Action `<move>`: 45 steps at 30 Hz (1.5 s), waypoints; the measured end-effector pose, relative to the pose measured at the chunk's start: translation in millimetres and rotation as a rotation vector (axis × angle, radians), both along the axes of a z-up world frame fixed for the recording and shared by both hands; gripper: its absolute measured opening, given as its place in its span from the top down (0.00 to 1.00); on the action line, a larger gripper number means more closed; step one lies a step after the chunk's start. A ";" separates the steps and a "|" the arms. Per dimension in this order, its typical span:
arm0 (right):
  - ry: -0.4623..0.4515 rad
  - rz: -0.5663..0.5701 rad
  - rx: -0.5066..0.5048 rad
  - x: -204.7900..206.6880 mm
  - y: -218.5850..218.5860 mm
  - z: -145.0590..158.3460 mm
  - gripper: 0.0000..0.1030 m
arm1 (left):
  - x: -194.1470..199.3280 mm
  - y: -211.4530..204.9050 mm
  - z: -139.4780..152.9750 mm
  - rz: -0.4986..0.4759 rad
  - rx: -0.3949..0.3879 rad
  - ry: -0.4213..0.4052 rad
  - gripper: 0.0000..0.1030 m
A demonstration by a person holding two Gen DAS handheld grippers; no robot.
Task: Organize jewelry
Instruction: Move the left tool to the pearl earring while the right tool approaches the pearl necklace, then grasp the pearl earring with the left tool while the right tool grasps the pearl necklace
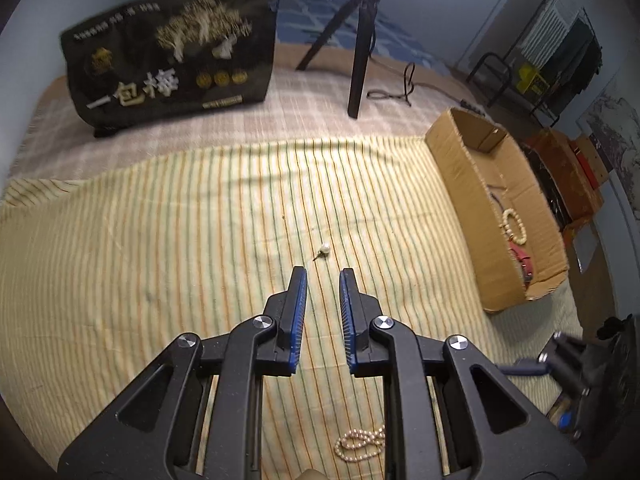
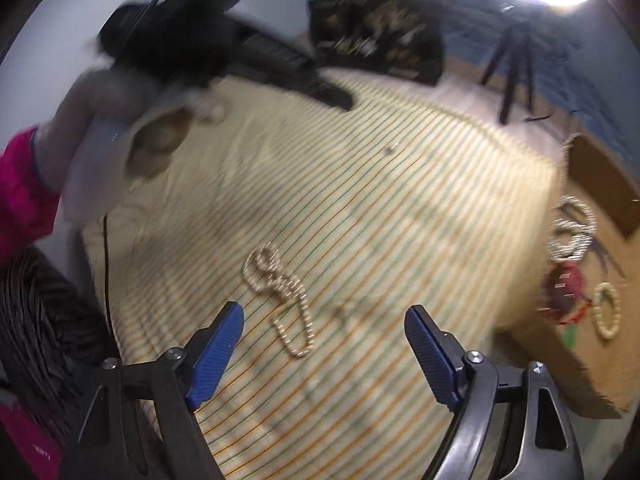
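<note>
The left claw (image 1: 323, 276) points down at a striped bedsheet (image 1: 160, 240), its blue pads nearly closed with nothing between them. A small pearl earring (image 1: 323, 249) lies just beyond its tips, at twelve o'clock. The right claw (image 2: 324, 320) gapes wide and empty above a pearl necklace (image 2: 280, 288). At three o'clock, a cardboard box (image 1: 464, 184) holds bracelets (image 1: 514, 226).
</note>
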State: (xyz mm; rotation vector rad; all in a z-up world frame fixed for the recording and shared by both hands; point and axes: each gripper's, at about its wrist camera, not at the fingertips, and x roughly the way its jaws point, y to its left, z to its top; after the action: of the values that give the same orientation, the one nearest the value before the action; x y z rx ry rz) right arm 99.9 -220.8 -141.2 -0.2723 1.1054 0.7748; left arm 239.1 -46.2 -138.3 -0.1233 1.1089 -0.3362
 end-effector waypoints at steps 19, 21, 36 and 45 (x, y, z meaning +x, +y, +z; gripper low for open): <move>0.033 0.048 -0.035 5.0 19.8 -24.4 0.38 | 49.2 -35.6 -46.3 -0.024 0.046 0.052 0.86; 0.037 0.047 -0.037 10.7 20.8 -27.8 0.39 | 52.4 -34.8 -50.1 -0.020 0.040 0.060 0.86; 0.008 0.063 -0.100 12.0 37.3 -41.1 0.49 | 52.9 -41.5 -59.2 -0.040 0.101 0.041 0.86; -0.098 0.126 -0.188 -1.4 61.6 -44.4 0.72 | 54.3 -38.9 -61.7 -0.026 0.096 0.036 0.93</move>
State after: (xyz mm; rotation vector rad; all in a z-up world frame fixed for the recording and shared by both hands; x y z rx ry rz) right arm 98.5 -159.3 -185.6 -0.5374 1.0770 0.7619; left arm 293.4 -85.0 -200.0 -0.0305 1.1612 -0.3040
